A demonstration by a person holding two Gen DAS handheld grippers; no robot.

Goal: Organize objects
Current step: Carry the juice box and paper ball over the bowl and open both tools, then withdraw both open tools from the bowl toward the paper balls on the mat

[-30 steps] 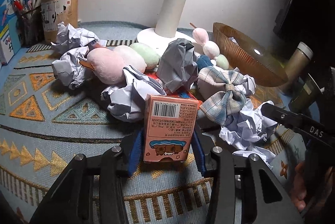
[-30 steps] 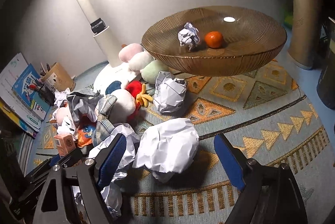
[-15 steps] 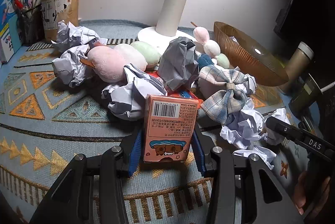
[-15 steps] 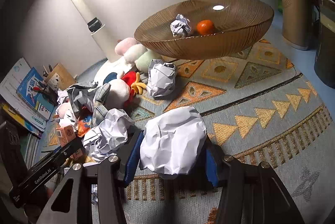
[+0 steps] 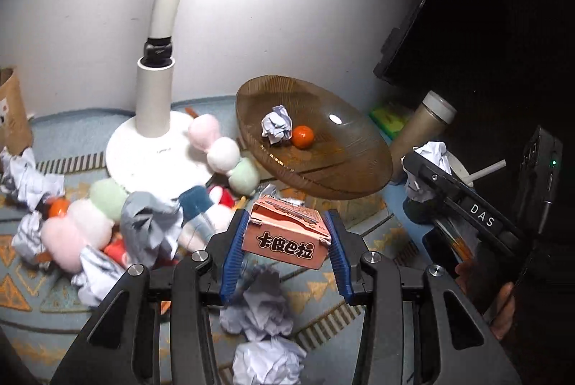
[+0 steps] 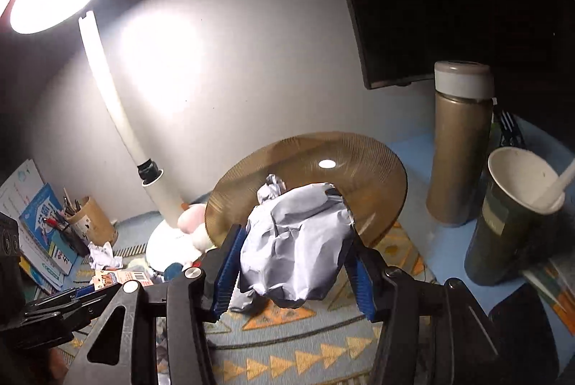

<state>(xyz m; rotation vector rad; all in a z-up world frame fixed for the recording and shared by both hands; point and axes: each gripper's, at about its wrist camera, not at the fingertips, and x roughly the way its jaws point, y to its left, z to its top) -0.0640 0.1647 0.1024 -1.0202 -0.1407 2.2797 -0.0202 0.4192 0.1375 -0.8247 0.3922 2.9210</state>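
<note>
My left gripper [image 5: 285,223] is shut on an orange snack box [image 5: 287,237], held tilted above the patterned rug [image 5: 323,291]. In the right wrist view my right gripper [image 6: 293,241] is shut on a large crumpled paper ball [image 6: 298,252], with both blue pads pressing its sides, and it hangs in front of the amber glass bowl [image 6: 370,176]. The bowl [image 5: 345,176] holds a small paper ball [image 5: 276,125] and an orange [image 5: 302,137]. The right gripper [image 5: 424,162] also shows at the right of the left wrist view. The box [image 6: 120,276] shows low left in the right wrist view.
A white lamp [image 5: 154,119] stands behind a heap of plush toys [image 5: 219,151] and several paper balls [image 5: 258,309]. A gold flask [image 6: 460,147] and a paper cup with a straw [image 6: 510,216] stand right of the bowl. A pen holder [image 6: 90,223] and books [image 6: 39,230] are far left.
The right gripper closed on the big paper ball and lifted it off the rug. The left gripper rose with the box and swung toward the bowl.
</note>
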